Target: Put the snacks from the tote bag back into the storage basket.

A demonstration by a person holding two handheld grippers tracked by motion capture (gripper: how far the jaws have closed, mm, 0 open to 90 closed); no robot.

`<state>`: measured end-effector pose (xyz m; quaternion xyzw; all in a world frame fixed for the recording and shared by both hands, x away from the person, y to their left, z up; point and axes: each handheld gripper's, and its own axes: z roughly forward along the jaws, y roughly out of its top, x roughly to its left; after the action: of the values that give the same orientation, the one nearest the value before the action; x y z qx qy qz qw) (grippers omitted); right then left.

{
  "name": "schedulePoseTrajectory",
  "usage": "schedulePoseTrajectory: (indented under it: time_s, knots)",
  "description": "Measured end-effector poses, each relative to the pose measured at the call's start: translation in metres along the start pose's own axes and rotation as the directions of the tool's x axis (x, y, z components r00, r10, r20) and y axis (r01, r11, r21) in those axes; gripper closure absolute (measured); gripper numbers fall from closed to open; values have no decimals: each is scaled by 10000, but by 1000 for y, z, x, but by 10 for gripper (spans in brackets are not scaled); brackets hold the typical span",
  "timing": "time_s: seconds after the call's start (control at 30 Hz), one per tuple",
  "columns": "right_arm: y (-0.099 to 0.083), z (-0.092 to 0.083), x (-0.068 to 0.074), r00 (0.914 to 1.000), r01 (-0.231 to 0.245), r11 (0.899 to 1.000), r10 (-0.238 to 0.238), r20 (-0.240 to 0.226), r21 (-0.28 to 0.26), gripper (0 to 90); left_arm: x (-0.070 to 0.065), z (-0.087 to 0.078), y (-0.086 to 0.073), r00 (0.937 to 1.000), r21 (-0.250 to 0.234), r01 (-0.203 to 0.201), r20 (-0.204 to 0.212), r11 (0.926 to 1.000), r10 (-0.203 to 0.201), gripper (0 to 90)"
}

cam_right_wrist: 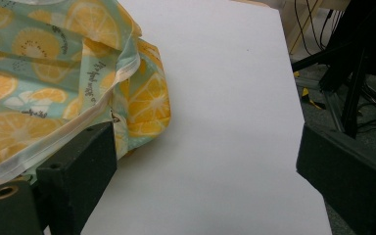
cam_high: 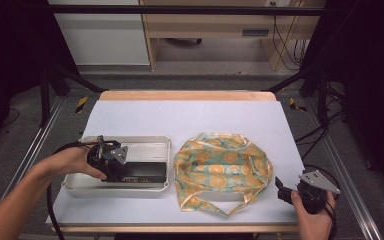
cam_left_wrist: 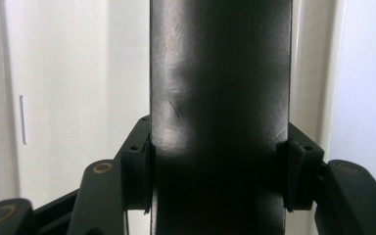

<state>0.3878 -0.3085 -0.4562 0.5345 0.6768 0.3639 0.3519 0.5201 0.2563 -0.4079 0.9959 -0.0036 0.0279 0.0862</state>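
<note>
A long black box [cam_high: 147,173] lies in a shallow white tray [cam_high: 130,140] at the table's left. My left gripper [cam_high: 124,172] reaches into the tray from the left. In the left gripper view its pads [cam_left_wrist: 139,171] press on both sides of the black box [cam_left_wrist: 220,73], so the left gripper [cam_left_wrist: 220,164] is shut on it, with the tray's white floor [cam_left_wrist: 68,98] behind. A fabric bag with an orange-slice print [cam_high: 222,167] lies crumpled at centre right. My right gripper [cam_high: 282,190] rests at the front right, open. In the right gripper view the right gripper [cam_right_wrist: 205,161] has one jaw beside the bag's edge [cam_right_wrist: 142,98].
A pale mat [cam_high: 190,117] covers the wooden table. Dark frame posts [cam_high: 45,90] stand at both back corners, and cables [cam_high: 325,140] lie on the floor to the right. The bag's loose strap [cam_high: 230,206] trails toward the front edge.
</note>
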Motion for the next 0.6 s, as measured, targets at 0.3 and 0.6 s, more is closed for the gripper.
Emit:
schedulePoseTrajectory:
  time_s: [0.3, 0.6]
  knots:
    - [0, 0, 0, 10000, -1, 10000, 1, -21, 35, 85, 1, 5, -5, 9998, -214, 146, 147, 9997, -143, 430]
    - [0, 0, 0, 10000, -16, 10000, 16, -48, 44, 85, 2, 6, -4, 9999, -163, 67, 116, 9998, -65, 426]
